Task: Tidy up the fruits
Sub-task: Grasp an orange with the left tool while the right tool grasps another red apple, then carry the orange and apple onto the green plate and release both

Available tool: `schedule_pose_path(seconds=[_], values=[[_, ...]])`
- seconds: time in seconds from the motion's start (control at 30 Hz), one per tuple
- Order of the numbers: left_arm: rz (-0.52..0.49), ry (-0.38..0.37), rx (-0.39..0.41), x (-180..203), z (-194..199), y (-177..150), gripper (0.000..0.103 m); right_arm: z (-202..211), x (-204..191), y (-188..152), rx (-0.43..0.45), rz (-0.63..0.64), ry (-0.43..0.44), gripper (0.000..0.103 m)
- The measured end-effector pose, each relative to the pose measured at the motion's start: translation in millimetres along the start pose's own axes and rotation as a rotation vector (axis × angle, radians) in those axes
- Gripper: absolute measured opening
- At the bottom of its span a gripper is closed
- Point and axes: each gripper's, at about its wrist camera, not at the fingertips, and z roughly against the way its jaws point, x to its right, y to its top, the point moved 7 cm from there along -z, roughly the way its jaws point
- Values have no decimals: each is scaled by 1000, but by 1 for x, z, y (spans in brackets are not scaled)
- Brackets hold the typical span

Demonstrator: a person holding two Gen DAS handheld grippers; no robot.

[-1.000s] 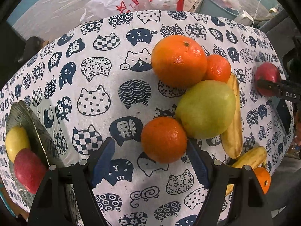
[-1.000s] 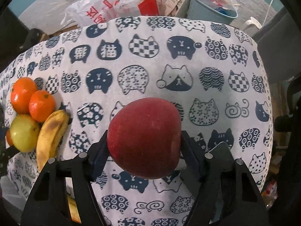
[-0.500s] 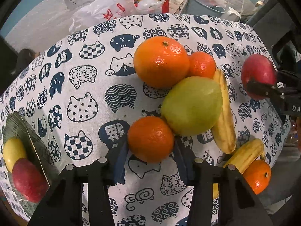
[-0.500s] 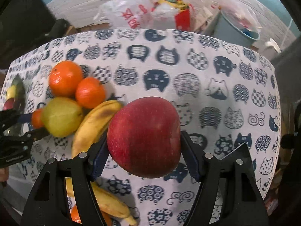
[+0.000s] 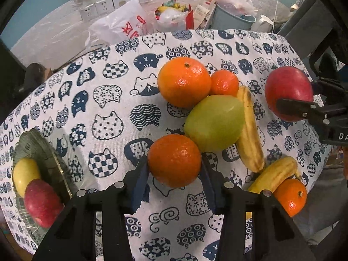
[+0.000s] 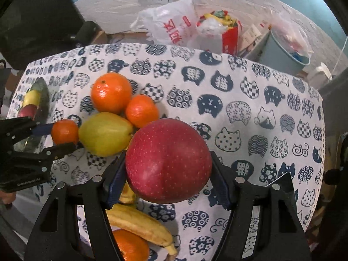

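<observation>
Glass dish point(image 5: 46, 152) clearer, left cam

The white plastic bag point(image 6: 171, 25) on the floor behind the desk carries large red Chinese characters, too creased to make out. The tablecloth point(image 6: 239, 91) has characters printed inside some cat heads, one reading "猫". The left hand-held gripper point(image 6: 63, 137) bears small white lettering, blurred; the right hand-held gripper point(image 5: 289, 108) shows "DA" at the frame edge.

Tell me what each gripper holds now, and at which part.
The left gripper holds an orange by its two opposite sides. The right gripper holds a red apple, also by its sides.
</observation>
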Motion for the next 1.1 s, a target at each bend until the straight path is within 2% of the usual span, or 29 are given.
schedule_pose_path(seconds=[0.23,0.57,1.1], values=[[10,0,44,-6,27,-9,48,10,-14,7,44,33,21,70],[34,16,98,-16,58,-18,48,33,-55,12,94,101,64,70],[140,41,148,-68,93,-55,48,40,-140,28,123,233,126,70]])
